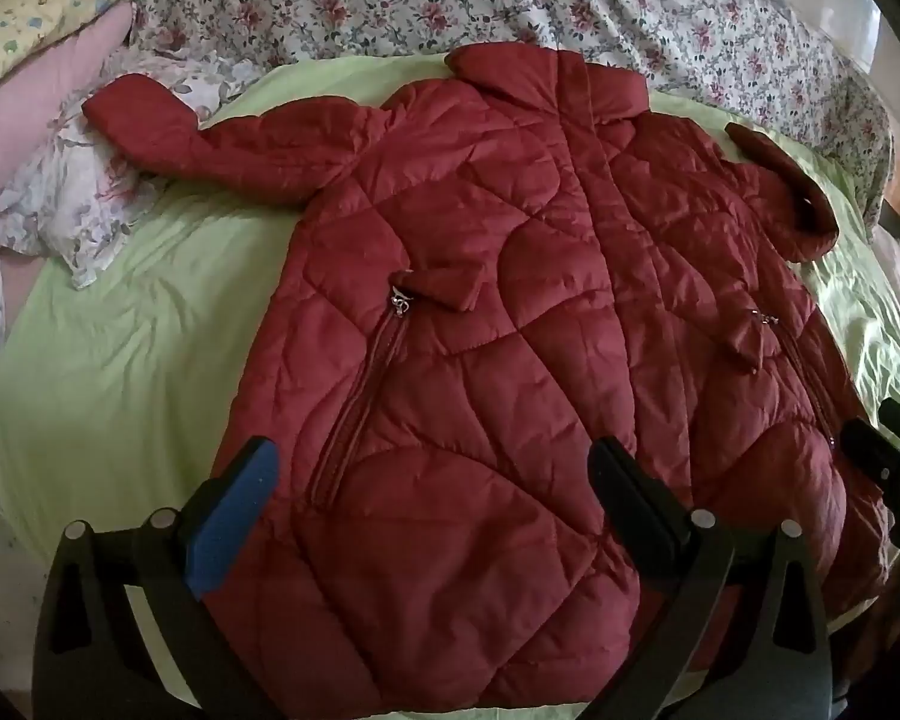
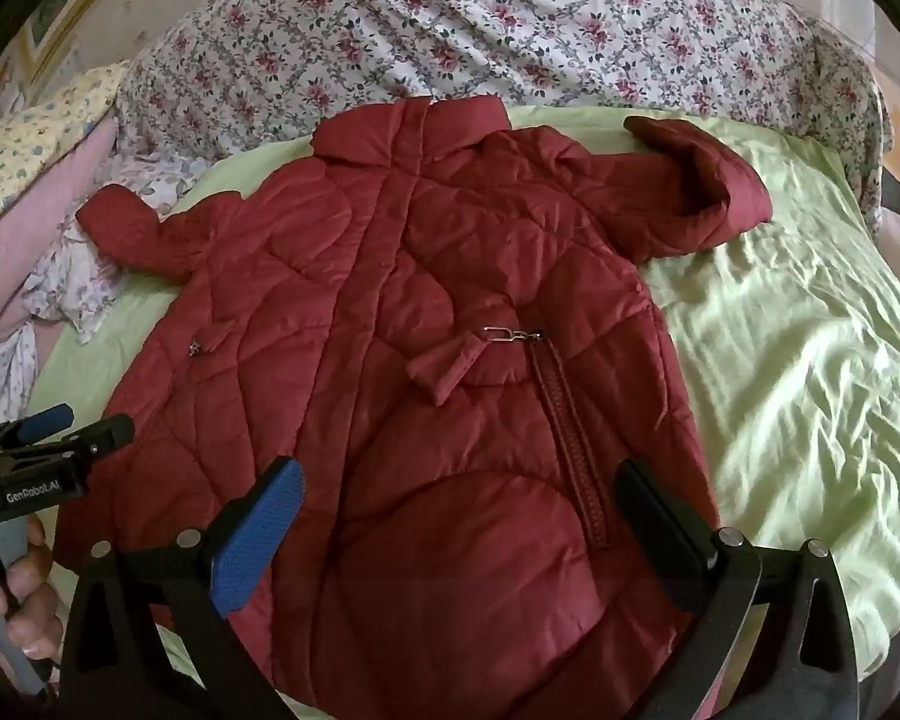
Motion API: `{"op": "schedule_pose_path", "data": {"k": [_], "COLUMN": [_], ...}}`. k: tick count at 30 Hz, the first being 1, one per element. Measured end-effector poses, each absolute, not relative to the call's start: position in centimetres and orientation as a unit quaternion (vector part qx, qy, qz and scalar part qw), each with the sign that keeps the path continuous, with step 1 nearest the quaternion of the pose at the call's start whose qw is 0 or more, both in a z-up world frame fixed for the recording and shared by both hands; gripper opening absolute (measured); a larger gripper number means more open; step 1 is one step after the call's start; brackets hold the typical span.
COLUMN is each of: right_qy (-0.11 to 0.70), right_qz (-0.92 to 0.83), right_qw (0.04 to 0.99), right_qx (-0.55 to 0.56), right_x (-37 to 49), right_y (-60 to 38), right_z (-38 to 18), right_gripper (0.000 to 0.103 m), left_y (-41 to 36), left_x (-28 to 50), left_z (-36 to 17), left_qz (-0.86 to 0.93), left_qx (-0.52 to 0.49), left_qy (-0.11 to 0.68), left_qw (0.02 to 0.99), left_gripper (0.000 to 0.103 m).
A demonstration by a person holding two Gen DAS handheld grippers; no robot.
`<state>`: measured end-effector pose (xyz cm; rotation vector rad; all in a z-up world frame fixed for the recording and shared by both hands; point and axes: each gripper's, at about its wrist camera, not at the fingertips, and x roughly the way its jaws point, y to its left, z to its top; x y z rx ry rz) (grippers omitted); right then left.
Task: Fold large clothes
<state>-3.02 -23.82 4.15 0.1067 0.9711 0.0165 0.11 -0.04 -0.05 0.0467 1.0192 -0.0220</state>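
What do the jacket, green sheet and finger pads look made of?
Jacket: looks like a smooth synthetic shell with a slight sheen, padded; stitched quilting lines puff between seams. Green sheet: thin woven cloth, likely cotton or a blend, matte to faintly glossy, finely creased. Finger pads: blue, dotted grip texture, probably rubber or foam on black rigid fingers.

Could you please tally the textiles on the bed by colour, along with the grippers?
Red: 1, the jacket, spread flat, front up.
Light green: 1, the sheet under it.
Floral white: 1, the quilt behind the collar.
Pink: 1, the pillow at the far left.
Grippers: 2, left gripper and right gripper, jaws open.
Total: 6.
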Motion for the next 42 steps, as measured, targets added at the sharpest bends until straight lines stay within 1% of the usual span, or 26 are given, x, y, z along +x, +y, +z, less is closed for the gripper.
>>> {"op": "schedule_pose_path", "data": {"k": [10,12,20,24,35,42], "right_qy": [0.464,0.464,0.465,0.466,0.464,0.469], "right_qz": [0.006,0.006,0.006,0.008,0.017,0.003], "right_qw": [0.884,0.884,0.884,0.883,0.882,0.882], "right_qx": [0.051,0.049,0.043,0.048,0.074,0.051], "right_x": [-3.2,-3.2,-3.0,-2.9,-2.7,-2.1], "right_y": [-24.0,-24.0,-23.9,-23.8,-24.3,-24.4], "right_z": [4.0,4.2,4.1,4.1,3.9,3.5], "right_gripper": [0.103,0.103,0.103,0.103,0.103,0.103], "left_y": [-0.9,0.4,0.4,0.4,0.5,0.5], "left_x": [1.3,0.3,0.3,0.5,1.0,1.5], "left_z": [-0.2,-0.2,-0.2,-0.3,-0.7,-1.2], "left_qz": [-0.006,-0.004,-0.003,-0.004,-0.018,-0.015], "left_qx": [0.017,0.019,0.015,0.016,-0.006,0.004], "left_qy": [0.489,0.480,0.465,0.489,0.496,0.495], "left_qw": [0.872,0.877,0.885,0.872,0.868,0.869], "left_gripper": [0.103,0.103,0.103,0.103,0.103,0.103]}}
